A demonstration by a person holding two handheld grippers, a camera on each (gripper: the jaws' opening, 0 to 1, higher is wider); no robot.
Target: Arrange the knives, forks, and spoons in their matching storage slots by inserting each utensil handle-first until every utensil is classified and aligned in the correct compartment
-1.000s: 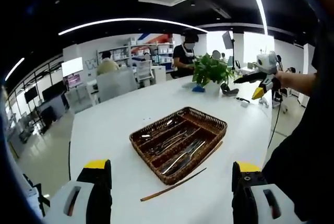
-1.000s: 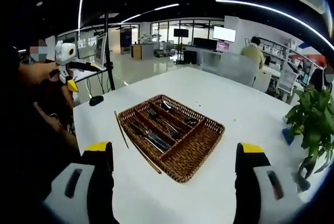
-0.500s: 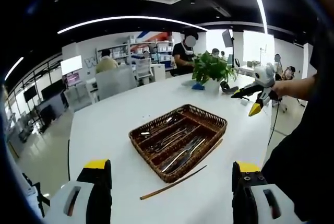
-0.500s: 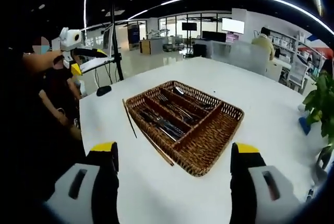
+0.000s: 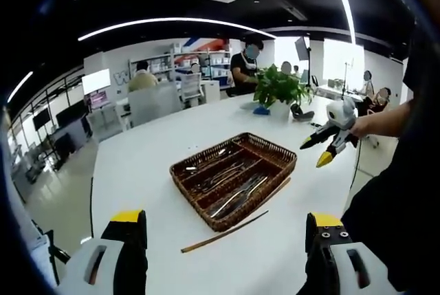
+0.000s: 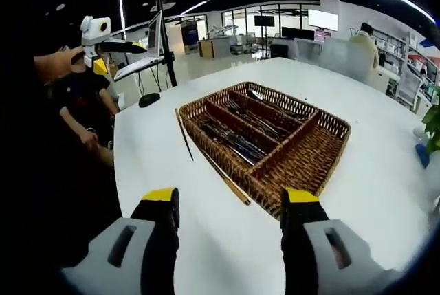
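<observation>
The right gripper (image 6: pixel 229 205) has its jaws open, a bit less wide than a moment ago, and it holds nothing. It has come down and moved closer to the basket (image 6: pixel 313 161). The basket looks bigger in the right gripper view now, and its near edge sits just past the jaw tips. In the left gripper view, the right gripper (image 5: pixel 328 147) shows low over the table (image 5: pixel 137 164), beside the basket (image 5: pixel 206 214).

The left gripper (image 5: pixel 223 230) is wide open and empty too. It hangs back from the basket and has hardly moved.

The basket sits in the middle of the white table. It has long slots made by dividers. Forks and other silver cutlery (image 6: pixel 240 130) already lie in the slots. I cannot tell which piece is which kind. Two thin brown sticks (image 6: pixel 184 133) lie on the table beside the basket.

Since the right gripper is closing in, I think it is about to reach into the basket or for a stick. Nothing is being carried yet.
</observation>
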